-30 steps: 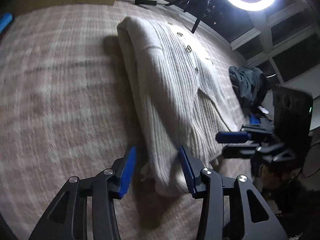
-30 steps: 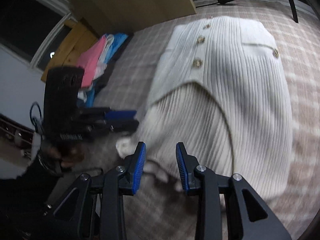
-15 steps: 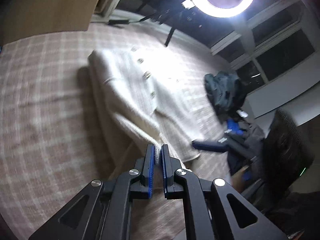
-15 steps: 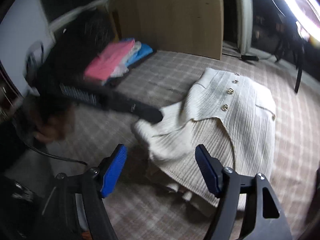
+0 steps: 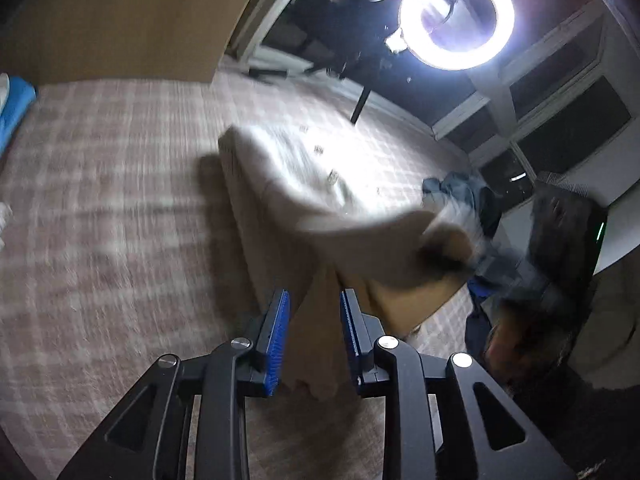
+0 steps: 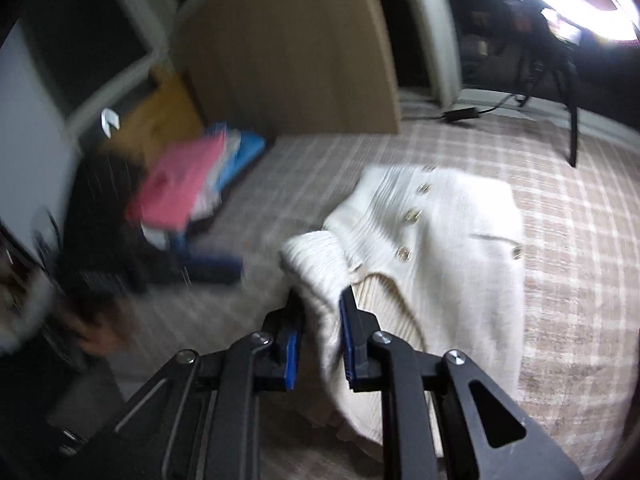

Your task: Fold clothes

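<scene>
Cream ribbed knit fills the bottom centre of both wrist views: I have the cardigan [image 6: 448,240] by its near hem, one bunch in each tool. My right gripper [image 6: 320,328] is closing on a thick roll of the knit, blue pads pressed into it. My left gripper [image 5: 312,340] is easing its jaws apart, a hanging strip of the hem between them; through the blur I think the pads barely touch it, if at all. I judge this to be the lift for the bottom-to-top fold, so the next move calls for a firmer left hold, then both corners carried level toward the collar (the soft knit will sag between them). Mid-frame, the buttoned front lies flat on the checked woven cover [image 5: 100,200]. Farther, at upper left, sits a pink and blue folded stack [image 6: 188,184].
</scene>
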A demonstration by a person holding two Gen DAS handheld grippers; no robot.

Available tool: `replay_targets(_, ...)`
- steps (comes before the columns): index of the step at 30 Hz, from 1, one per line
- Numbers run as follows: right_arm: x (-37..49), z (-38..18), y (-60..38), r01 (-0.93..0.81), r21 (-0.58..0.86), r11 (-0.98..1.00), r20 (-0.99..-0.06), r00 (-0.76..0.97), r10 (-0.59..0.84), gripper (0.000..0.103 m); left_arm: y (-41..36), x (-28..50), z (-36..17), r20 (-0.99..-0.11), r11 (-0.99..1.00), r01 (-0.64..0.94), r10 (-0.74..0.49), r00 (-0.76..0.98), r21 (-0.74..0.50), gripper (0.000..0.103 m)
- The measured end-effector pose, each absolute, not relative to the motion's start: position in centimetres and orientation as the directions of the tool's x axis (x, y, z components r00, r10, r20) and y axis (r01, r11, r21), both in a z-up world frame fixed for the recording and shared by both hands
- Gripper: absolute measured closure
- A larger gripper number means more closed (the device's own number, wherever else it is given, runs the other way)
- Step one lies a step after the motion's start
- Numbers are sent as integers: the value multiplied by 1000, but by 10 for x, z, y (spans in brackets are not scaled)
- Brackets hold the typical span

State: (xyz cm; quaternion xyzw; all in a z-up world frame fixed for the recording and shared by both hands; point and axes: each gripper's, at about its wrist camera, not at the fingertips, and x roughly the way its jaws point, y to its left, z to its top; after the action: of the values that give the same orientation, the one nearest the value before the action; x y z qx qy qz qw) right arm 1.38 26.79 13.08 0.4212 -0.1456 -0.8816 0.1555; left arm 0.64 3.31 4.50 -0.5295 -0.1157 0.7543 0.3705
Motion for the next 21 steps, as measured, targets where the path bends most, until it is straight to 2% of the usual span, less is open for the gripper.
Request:
replay_targets(3,11,146,284,127,447,-885,-658,-624,-422,86,53,13,31,-736,-693,-490,662,-142,-529,79)
replay_targets(5,8,155,286,124,450,-885,-648,-636,-419,86,69,18,23,-786,-717,-555,594,-170,-422,79)
replay_targets(7,5,160,286,128,446,-886,-646,-639,-417,86,86,23,10,-836,-725,-610,519,-177,-320,74)
replay_targets(9,4,162,284,131,445,-886,-645,-639,-419,86,94,26,-4,-863,-719,-636,479,-159,-282,74)
replay_targets(11,3,162,281,134,440,-888,-646,-640,-416,86,92,25,-11,-846,-701,-608,527,-87,-374,74)
replay_targets(13,1,161,279,132,447,-885,-647,-635,-422,86,92,35,-8,-773,-619,-585,634,20,-523,71)
replay_targets(17,2,155,275,137,459,-878,-648,-624,-436,86,99,65,1,-742,-504,-667,661,112,-549,68)
replay_targets(21,3,150,268,150,455,-878,-657,-609,-445,86,90,64,-5,-765,-539,-644,634,113,-543,68)
